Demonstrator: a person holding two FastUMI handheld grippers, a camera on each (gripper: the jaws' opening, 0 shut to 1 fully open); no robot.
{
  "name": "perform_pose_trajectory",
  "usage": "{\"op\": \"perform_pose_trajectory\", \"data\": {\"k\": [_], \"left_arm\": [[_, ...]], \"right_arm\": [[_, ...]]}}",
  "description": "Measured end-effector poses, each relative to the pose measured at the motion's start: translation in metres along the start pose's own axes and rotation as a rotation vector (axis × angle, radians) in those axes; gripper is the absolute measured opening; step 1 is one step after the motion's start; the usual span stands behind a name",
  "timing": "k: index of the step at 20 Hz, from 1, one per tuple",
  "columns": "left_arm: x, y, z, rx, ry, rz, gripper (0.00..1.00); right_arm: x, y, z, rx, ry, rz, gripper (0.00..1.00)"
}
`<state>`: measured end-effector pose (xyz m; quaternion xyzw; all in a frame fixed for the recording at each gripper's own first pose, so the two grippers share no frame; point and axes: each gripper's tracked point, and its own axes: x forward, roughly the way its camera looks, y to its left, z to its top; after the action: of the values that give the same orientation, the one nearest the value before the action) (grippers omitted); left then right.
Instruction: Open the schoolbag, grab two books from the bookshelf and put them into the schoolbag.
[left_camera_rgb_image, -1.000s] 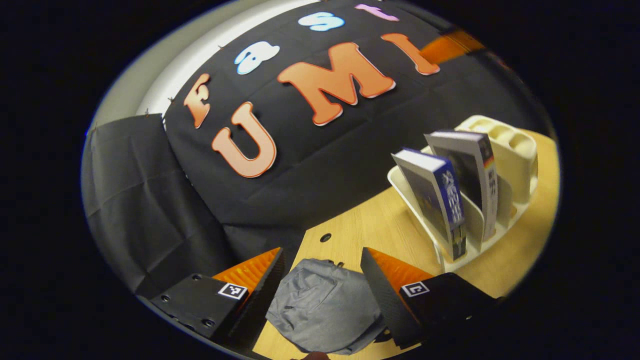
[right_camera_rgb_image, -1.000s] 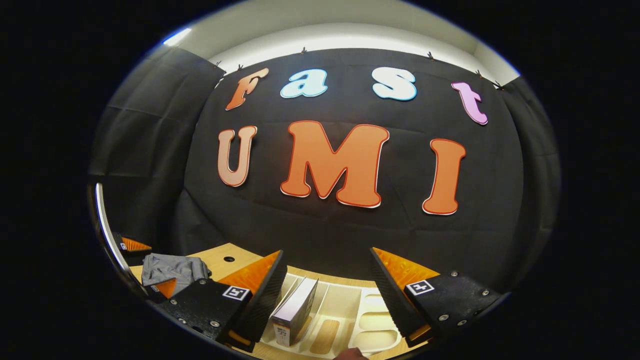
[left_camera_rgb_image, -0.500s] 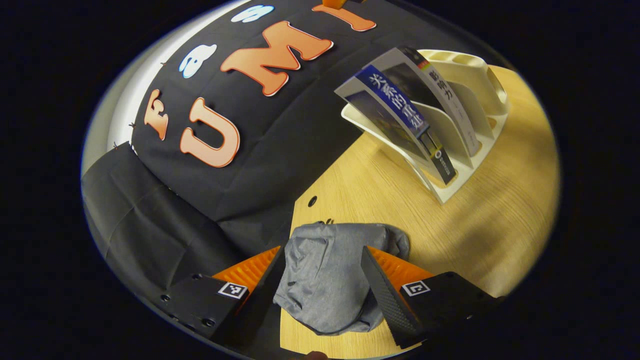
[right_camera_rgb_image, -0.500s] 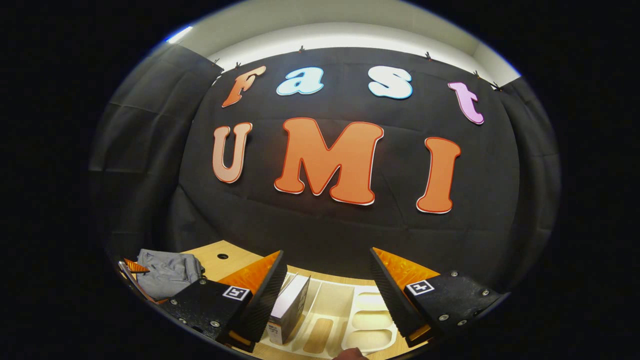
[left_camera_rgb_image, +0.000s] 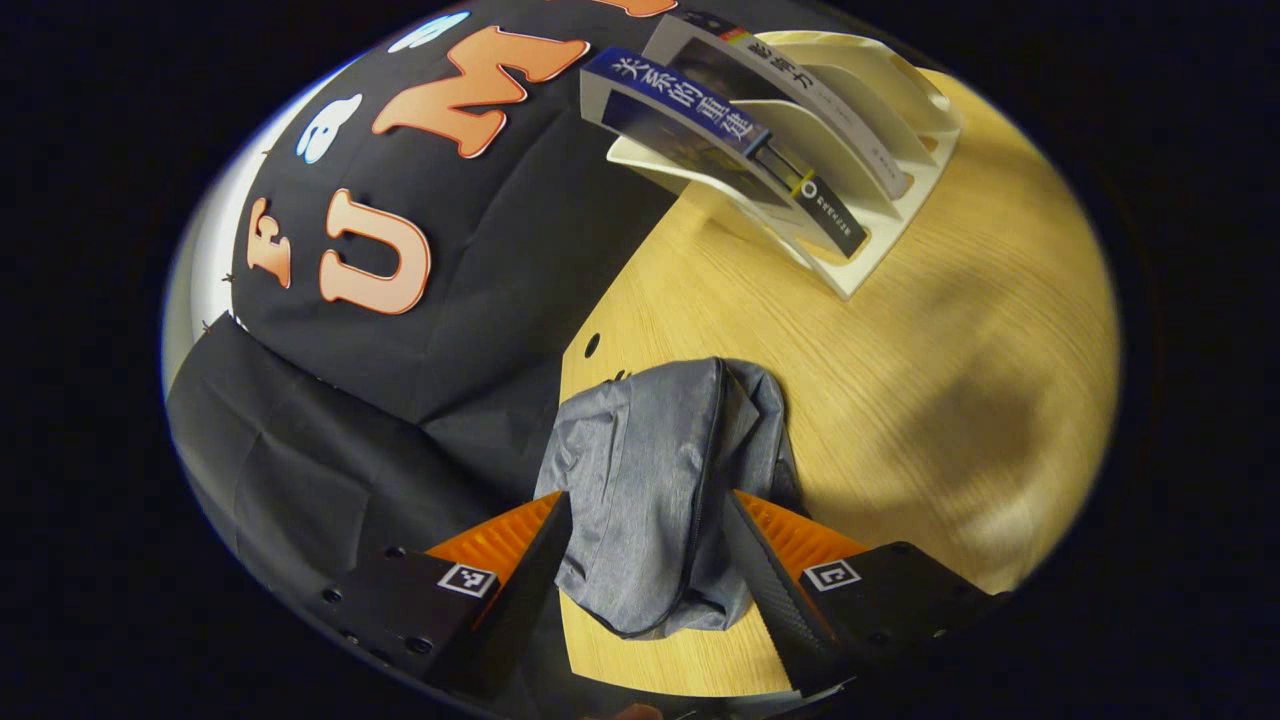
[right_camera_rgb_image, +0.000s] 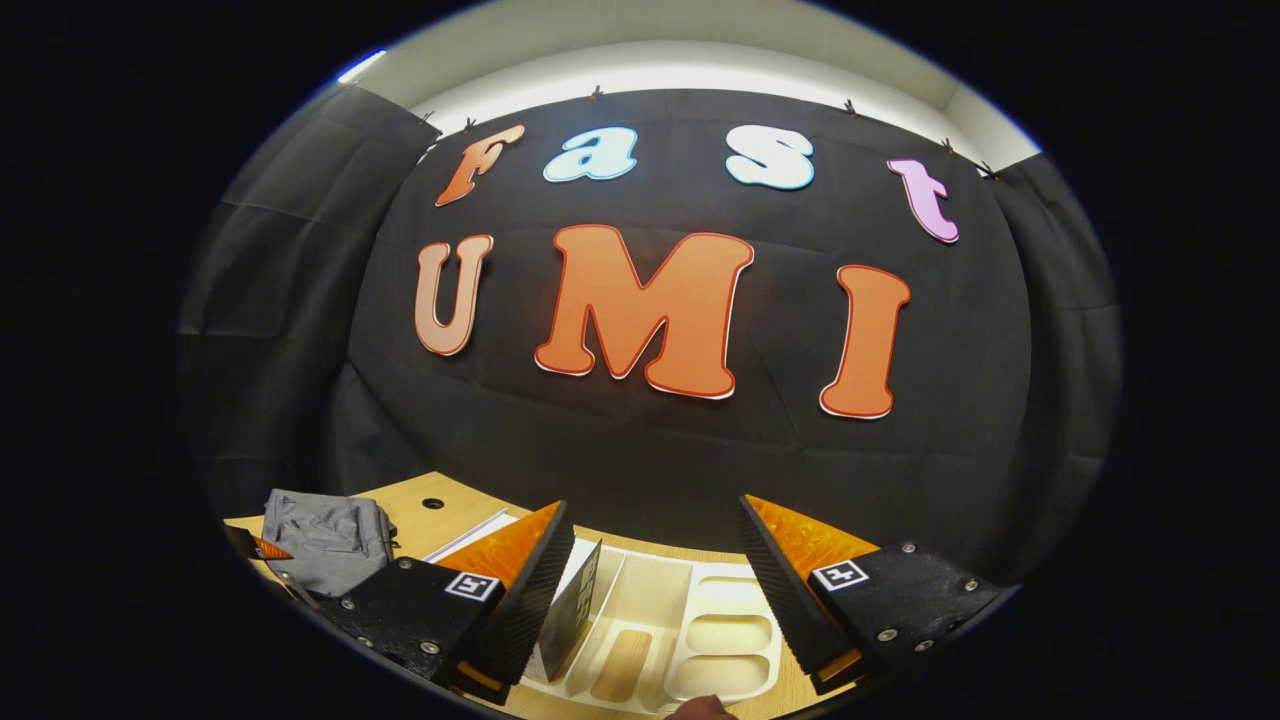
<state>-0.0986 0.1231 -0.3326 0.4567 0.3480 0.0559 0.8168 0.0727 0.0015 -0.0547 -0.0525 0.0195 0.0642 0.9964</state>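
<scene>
1. Ahead of the right gripper, a black cloth wall (right_camera_rgb_image: 640, 440) hangs in creased panels, clipped along its top edge.
2. Above that cloth runs a pale wall band (right_camera_rgb_image: 700, 60), brightly lit, with a small glare spot at its upper left.
3. Below and ahead of the left gripper lies a light wooden table (left_camera_rgb_image: 940, 380) with visible grain, soft shadows and a small round hole (left_camera_rgb_image: 592, 345) near its back edge.
4. To the left gripper's left, the black cloth drops behind the table edge.
</scene>
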Motion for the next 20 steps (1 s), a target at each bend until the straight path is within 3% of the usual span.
{"op": "perform_pose_trajectory", "data": {"k": [4,7,11,14,15,16,20], "left_arm": [[0.003,0.021,-0.010,-0.007,0.004,0.064,0.95],[0.014,0.037,-0.006,-0.035,-0.018,0.075,0.88],[0.044,0.039,-0.013,-0.066,0.001,0.000,0.83],[0.066,0.036,-0.016,-0.085,-0.002,-0.086,0.71],[0.066,0.034,-0.018,-0.099,-0.006,-0.117,0.74],[0.069,0.031,-0.018,-0.109,-0.011,-0.154,0.55],[0.077,0.025,-0.017,-0.137,-0.039,-0.295,0.18]], "right_arm": [[0.004,0.005,0.001,-0.005,0.016,-0.006,0.97],[0.007,0.011,0.005,-0.026,0.017,-0.026,0.97],[0.013,0.038,0.008,-0.046,0.044,-0.016,0.98],[0.018,0.064,0.008,-0.046,0.083,-0.006,0.98],[0.022,0.072,0.007,-0.040,0.100,-0.004,0.97],[0.023,0.080,0.007,-0.039,0.115,-0.010,0.97],[0.036,0.104,0.004,-0.044,0.176,-0.027,0.98]]}}
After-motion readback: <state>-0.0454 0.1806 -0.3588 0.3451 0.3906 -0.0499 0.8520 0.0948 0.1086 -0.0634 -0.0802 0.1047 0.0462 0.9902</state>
